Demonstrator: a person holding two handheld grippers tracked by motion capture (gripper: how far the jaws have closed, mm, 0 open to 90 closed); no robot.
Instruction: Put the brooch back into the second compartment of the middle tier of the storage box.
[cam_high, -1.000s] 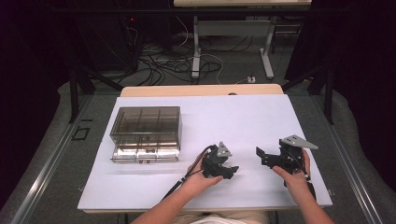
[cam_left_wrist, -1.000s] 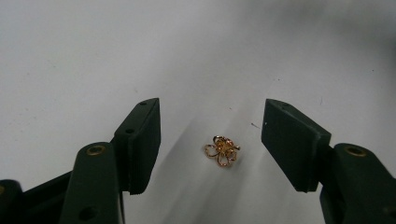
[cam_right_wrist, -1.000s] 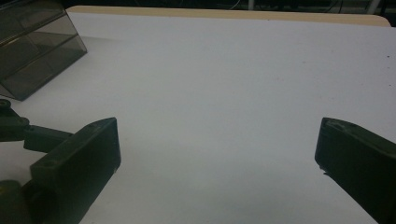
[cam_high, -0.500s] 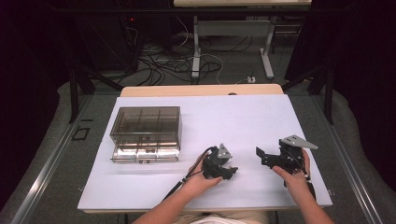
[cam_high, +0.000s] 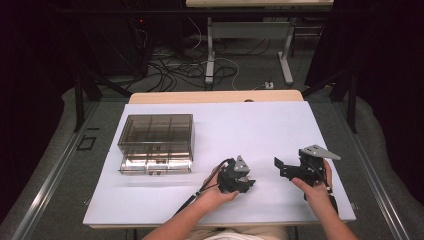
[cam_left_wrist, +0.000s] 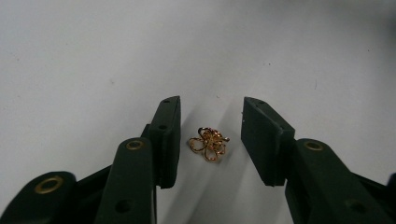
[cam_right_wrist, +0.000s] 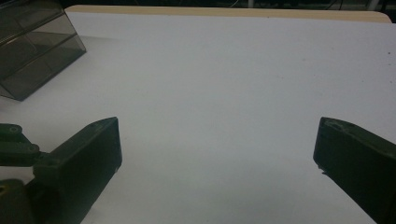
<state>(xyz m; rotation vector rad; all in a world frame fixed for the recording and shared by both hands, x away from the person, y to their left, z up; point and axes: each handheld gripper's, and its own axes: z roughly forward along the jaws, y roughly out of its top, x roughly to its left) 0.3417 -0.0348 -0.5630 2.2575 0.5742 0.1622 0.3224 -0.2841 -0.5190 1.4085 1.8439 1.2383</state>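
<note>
Gold wire, bent into a tiny flower with looped petals, makes up the little gold flower charm (cam_left_wrist: 208, 143). It lies flat on the white tabletop (cam_high: 225, 130), right between the two black jaws of the left hand-held gripper (cam_left_wrist: 210, 140), a bit nearer to one pad than the other. The jaws have just been closing in on it, but the pads do not touch it yet. A small gap shows on each side, so the charm is not held.

I think the charm is very light and thin. Its wire loops look easy to bend, so a soft squeeze would be best. It is smooth metal and lies low on the tabletop, so it could slip out or flip away when the pads meet it. The best place to pinch looks like the thick middle, where the loops cross, with the pads low against the tabletop.

Off to the side, the right hand-held gripper (cam_high: 292, 170) hovers over bare tabletop with its jaws wide apart and nothing between them. Farther away from the left hand-held gripper sits a smoky clear plastic box with small compartments (cam_high: 156, 142).
</note>
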